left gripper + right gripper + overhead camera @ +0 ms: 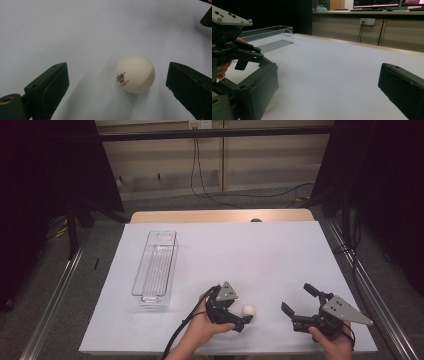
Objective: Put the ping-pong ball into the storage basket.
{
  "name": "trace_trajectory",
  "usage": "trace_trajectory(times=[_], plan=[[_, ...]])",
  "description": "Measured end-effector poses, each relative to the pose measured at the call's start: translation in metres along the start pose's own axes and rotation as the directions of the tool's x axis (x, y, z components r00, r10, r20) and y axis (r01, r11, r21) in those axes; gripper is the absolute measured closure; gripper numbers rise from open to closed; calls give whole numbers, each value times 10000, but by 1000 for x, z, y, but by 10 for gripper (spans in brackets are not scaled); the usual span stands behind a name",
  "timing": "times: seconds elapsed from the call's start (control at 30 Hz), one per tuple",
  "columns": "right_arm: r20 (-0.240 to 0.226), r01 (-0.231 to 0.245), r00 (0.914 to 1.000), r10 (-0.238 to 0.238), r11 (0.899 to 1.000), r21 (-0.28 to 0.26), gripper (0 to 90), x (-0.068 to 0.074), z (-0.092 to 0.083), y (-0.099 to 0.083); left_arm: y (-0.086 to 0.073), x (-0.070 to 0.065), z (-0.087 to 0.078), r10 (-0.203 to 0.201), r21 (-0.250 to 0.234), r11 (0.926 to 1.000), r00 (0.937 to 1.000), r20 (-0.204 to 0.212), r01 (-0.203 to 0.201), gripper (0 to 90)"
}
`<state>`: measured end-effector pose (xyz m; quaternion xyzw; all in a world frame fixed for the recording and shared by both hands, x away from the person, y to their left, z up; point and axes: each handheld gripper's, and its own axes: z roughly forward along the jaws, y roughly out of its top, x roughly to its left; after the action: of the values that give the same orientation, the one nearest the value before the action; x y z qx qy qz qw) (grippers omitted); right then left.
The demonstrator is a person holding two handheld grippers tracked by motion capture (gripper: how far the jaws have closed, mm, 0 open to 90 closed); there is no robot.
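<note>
White ping-pong ball [135,73] sitting right there on the pale tabletop [260,255], and the left claw [243,318] is down around it, jaws standing wide on either side. From the left gripper view there's clear daylight on both flanks: neither pad is touching the ball yet, and it rests on the surface nearer the jaw at the right of that view. Red print on its face, turned toward the camera.

Over to the right claw [297,298]: also spread wide, nothing between its jaws, held just above the tabletop near the front edge and well apart from the ball. It looks like it's simply waiting.

Away on the left side of the tabletop lies the clear plastic bin [155,267], long and narrow, with nothing visible inside it. That reads as the likely destination, though that's a judgement from the layout.

So where do we stand? Early days, I'd say. The approach looks done, the ball is bracketed, but the grasp itself isn't made. Left to do: close on the ball, lift it, carry it across to the bin and let go.
</note>
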<state>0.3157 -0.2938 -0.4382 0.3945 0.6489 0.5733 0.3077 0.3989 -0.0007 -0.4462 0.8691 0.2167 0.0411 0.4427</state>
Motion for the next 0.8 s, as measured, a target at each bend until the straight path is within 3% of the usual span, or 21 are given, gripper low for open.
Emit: trace_trajectory(times=[0.43,0.8], plan=[[29,-104,9999,104,9999,-20,24,0,0,0,0,-3,6,61,314,9995,9997,227,-68,115],[44,-93,9999,93,10000,-27,24,0,0,0,3,-5,12,497,495,9974,9979,422,-518,211]])
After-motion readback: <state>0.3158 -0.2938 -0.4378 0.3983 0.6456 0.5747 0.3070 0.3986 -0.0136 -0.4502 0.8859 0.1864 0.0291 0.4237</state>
